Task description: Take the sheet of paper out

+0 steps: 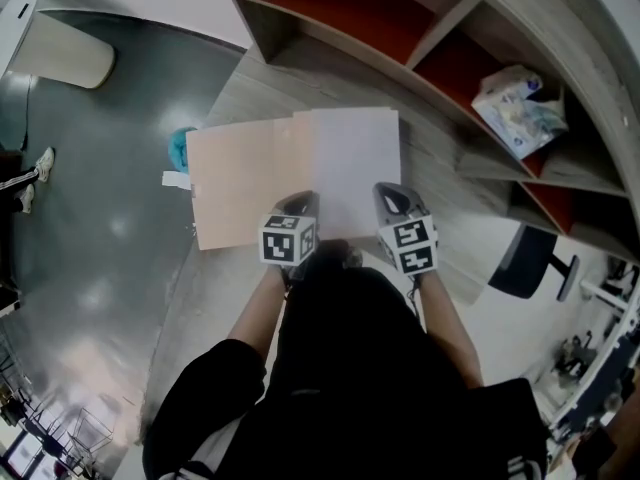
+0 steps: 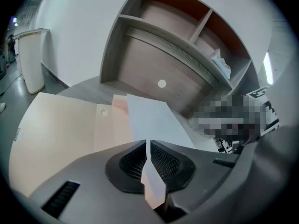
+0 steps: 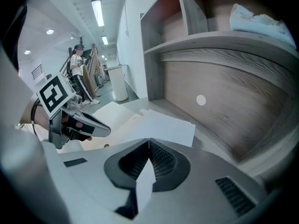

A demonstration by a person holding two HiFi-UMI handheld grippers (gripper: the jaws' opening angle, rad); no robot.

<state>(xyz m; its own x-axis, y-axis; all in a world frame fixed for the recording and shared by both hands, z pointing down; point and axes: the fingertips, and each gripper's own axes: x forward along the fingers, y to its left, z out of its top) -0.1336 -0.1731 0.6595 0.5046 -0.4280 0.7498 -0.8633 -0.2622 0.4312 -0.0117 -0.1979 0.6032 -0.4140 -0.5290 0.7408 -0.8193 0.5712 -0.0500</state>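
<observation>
1. Beige folder (image 1: 240,188) lies flat on the bench (image 1: 435,158), ahead and to the left of the L hand-held gripper (image 2: 147,148). Its right part overlaps the left side of the sheet of paper (image 1: 355,158); can't tell if that side is tucked inside or just lying on top.
2. L hand-held gripper: jaws together, pinching the sheet's near edge, w/ the paper running thru between the pads.
3. Sheet: white, flat on the bench, stretching away ahead of both hand-held grippers, far edge toward the shelf unit (image 1: 440,38).
4. R hand-held gripper (image 3: 148,146): jaws also closed on the same near edge, near the L one, on its right.
5. Step in hand, as I read it: grip is made w/ both, so the draw-out itself is next; sheet prob. not fully clear of the folder yet.
6. Next move calls for:
   - pulling back toward the person and off to the R, away from the folder;
   - both hand-held grippers moving together at the same pace, or the thin sheet may crease or tear;
   - watching the folder, since nothing pins it and it could drag along.
</observation>
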